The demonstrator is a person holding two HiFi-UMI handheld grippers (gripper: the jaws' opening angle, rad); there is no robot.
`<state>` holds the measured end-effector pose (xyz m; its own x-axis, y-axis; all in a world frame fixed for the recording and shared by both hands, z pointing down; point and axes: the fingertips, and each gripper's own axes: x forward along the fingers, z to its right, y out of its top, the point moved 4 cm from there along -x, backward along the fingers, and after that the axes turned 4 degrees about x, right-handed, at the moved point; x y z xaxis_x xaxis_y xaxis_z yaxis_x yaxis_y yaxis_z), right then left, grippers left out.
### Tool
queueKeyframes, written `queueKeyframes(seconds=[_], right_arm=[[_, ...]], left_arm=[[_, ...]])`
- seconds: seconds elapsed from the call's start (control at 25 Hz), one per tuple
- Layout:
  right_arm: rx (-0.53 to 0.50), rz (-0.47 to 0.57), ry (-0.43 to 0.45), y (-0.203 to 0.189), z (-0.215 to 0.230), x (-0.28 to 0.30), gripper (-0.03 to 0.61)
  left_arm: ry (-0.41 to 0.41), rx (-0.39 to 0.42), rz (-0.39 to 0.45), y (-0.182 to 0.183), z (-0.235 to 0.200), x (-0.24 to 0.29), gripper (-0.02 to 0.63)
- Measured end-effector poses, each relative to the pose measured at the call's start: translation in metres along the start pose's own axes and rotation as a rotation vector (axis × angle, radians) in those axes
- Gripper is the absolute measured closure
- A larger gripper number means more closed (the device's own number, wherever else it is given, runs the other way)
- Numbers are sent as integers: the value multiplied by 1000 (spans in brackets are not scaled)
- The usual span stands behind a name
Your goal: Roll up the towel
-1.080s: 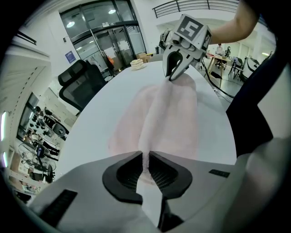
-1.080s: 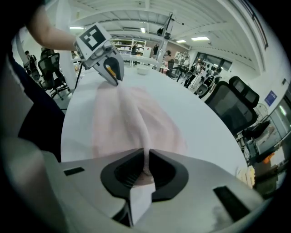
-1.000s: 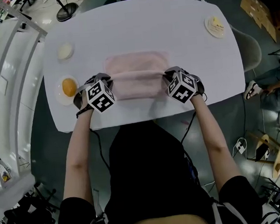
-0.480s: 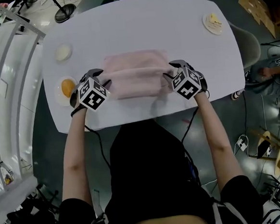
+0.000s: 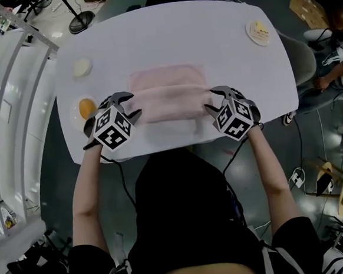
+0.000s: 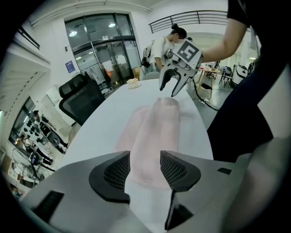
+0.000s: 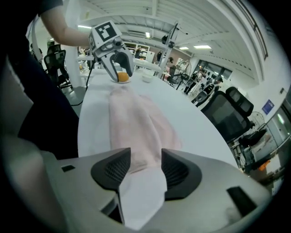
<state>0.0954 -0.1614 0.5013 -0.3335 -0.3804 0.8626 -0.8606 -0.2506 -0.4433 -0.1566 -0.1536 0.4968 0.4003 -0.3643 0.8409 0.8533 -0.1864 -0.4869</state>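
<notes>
Over the near half of the white table, seen from the head view, the left gripper and the right gripper are lifting clear. A second ago each claw was pressed together low on the cloth; both have just been spreading, and now they are hanging spread and holding nothing. To me that reads as a let-go between turns, so the hands are probably getting ready for a fresh bite. The pink towel is lying across the middle of the table, its near part already wound into a thick, soft roll and a flat strip still waiting on the table's far side. A small dish with something orange is sitting by the table's left edge.

In the left gripper view, the dark ribbed pads are standing apart with bare tabletop and the roll's end showing between them, untouched. The roll is running down the table toward the other claw, plump and a little uneven, its flat strip lying on the table beside it.

In the right gripper view, the pads are likewise standing apart over the table, the roll's end just beyond them and not pinched. The pale, faintly creased cloth is keeping its shape on the table without help.
</notes>
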Motion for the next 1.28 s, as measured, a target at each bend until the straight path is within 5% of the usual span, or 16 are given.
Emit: queueKeyframes(seconds=[0.24, 0.56, 1.12, 1.28], right_arm=[[-23, -1, 28, -4, -35, -3, 354], [-51, -6, 48, -11, -66, 12, 356], [-65, -91, 24, -28, -52, 39, 360], [-35, -97, 15, -33, -52, 44, 419]], left_arm=[[-65, 18, -23, -13, 42, 8, 402], [-47, 3, -90, -42, 63, 26, 402], [-32, -61, -161, -63, 55, 53, 402], [-15, -29, -192, -64, 60, 57, 418]])
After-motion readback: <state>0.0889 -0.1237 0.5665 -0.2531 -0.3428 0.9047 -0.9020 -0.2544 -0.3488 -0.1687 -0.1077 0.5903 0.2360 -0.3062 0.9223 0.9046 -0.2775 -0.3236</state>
